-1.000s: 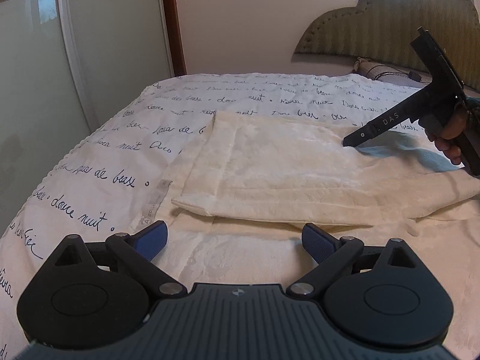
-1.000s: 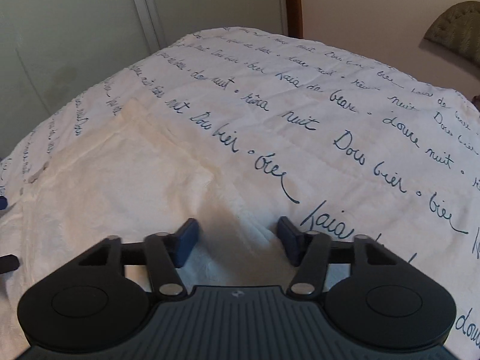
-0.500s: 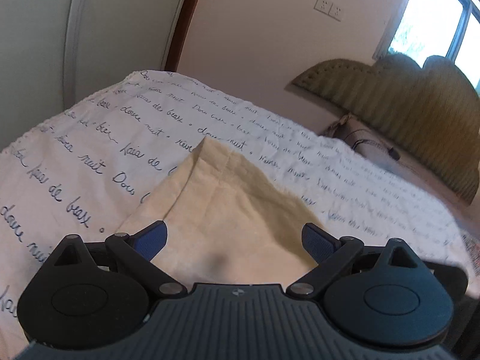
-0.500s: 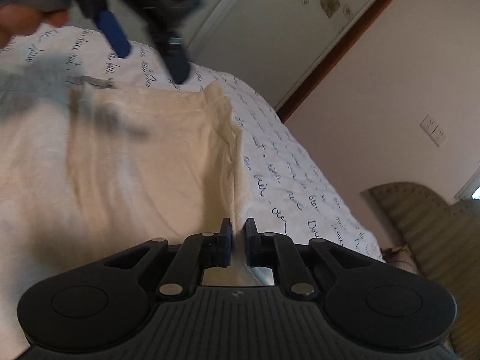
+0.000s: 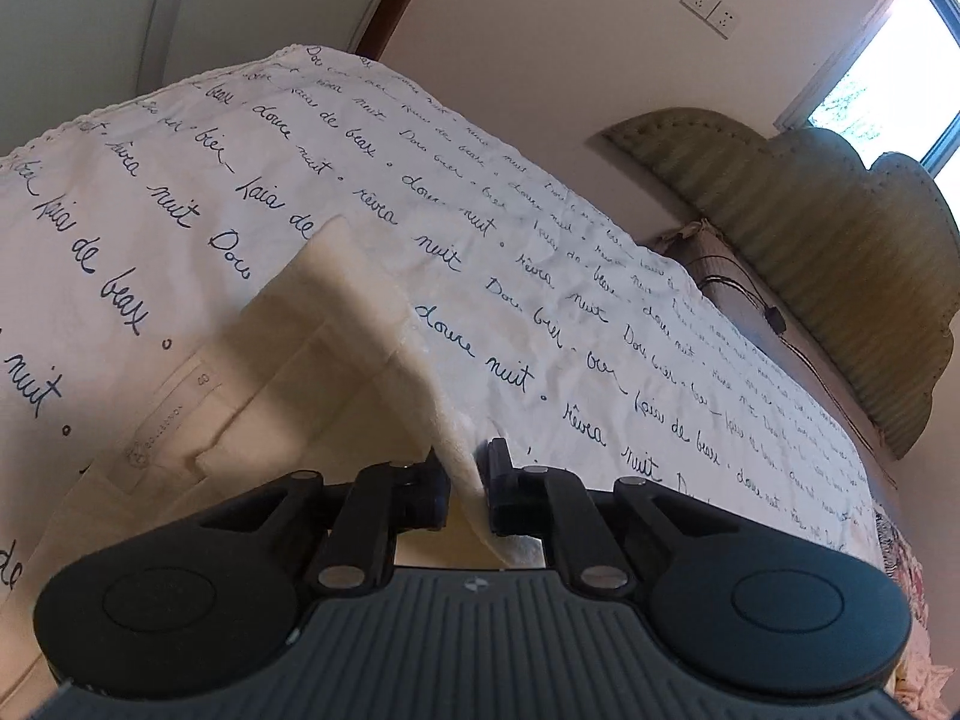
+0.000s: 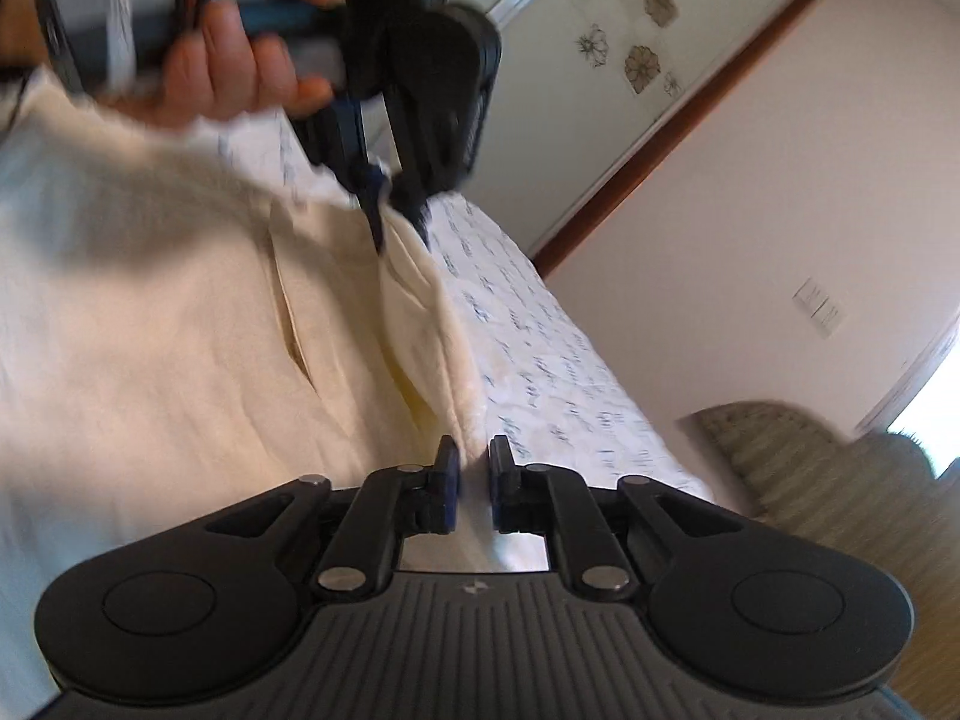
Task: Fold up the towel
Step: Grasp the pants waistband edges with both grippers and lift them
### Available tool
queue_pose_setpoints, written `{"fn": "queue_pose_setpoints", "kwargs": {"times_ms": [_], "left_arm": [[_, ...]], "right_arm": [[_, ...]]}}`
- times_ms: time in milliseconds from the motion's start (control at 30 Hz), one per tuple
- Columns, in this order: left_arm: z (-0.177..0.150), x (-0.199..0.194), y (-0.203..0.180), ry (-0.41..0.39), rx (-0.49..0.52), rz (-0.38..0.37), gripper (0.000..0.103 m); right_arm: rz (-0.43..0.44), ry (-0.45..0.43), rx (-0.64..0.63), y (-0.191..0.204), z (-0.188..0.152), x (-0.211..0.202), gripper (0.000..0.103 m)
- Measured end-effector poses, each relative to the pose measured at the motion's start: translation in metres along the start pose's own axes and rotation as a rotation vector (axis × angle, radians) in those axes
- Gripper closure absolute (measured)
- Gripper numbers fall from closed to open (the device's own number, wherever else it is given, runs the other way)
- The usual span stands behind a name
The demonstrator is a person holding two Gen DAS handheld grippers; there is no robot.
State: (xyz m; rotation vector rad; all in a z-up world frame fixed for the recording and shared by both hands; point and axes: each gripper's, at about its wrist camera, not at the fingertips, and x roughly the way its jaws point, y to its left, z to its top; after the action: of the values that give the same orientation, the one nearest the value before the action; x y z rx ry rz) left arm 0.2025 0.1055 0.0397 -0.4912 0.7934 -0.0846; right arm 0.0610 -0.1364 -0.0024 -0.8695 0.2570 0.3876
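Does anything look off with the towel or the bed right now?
Nothing stands out. Both the left gripper and right gripper are clamped on the towel edge, lifted off the bedspread.

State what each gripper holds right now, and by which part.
Both hold the cream towel by its edge: the left gripper and the right gripper are each pinched shut on the same long border, at separate spots.

Script-printed bedspread (image 5: pixel 540 276), green headboard (image 5: pixel 840 252), wall sockets (image 5: pixel 711 9)

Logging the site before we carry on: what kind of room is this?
Most likely a bedroom: the towel lies on a bed under a script-printed cover, with a padded headboard and sliding wardrobe doors.
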Motion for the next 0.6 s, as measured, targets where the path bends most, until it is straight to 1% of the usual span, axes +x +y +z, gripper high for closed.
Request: {"fn": "queue_pose_setpoints", "kwargs": {"times_ms": [33,100,133,200,233,300,367,400,433,467,533,600], "left_arm": [[-0.004,-0.005,0.000,-0.011,0.013,-0.007,0.091],[-0.012,-0.015,-0.003,-0.035,0.043,-0.010,0.091],[-0.015,-0.020,-0.005,-0.050,0.060,-0.001,0.091],[-0.021,-0.028,-0.005,-0.073,0.082,0.006,0.091],[-0.023,-0.031,-0.005,-0.077,0.090,0.004,0.091],[-0.028,-0.036,-0.004,-0.082,0.100,0.001,0.092],[-0.033,-0.043,-0.003,-0.089,0.112,-0.005,0.092],[-0.035,-0.046,-0.002,-0.091,0.115,-0.008,0.092],[-0.038,-0.050,-0.001,-0.095,0.123,-0.009,0.092],[-0.040,-0.054,0.000,-0.098,0.133,-0.012,0.092],[-0.044,-0.062,0.004,-0.096,0.148,-0.015,0.092],[-0.049,-0.071,0.009,-0.094,0.161,-0.023,0.092]], "right_arm": [[-0.012,0.008,-0.025,-0.001,-0.003,0.000,0.091],[0.000,0.041,-0.029,-0.010,-0.008,-0.001,0.089],[-0.002,0.072,-0.026,-0.017,-0.012,0.001,0.086],[-0.017,0.120,-0.041,-0.028,-0.018,0.003,0.086],[-0.011,0.134,-0.041,-0.033,-0.022,0.003,0.086],[0.028,0.155,-0.016,-0.048,-0.027,0.008,0.085],[0.092,0.212,-0.009,-0.056,-0.031,0.019,0.073],[0.087,0.221,-0.032,-0.056,-0.032,0.023,0.073],[0.073,0.225,-0.053,-0.055,-0.032,0.025,0.074],[0.073,0.234,-0.048,-0.055,-0.031,0.026,0.078],[0.070,0.236,-0.012,-0.056,-0.028,0.019,0.091],[0.051,0.222,-0.016,-0.049,-0.025,0.002,0.094]]}}
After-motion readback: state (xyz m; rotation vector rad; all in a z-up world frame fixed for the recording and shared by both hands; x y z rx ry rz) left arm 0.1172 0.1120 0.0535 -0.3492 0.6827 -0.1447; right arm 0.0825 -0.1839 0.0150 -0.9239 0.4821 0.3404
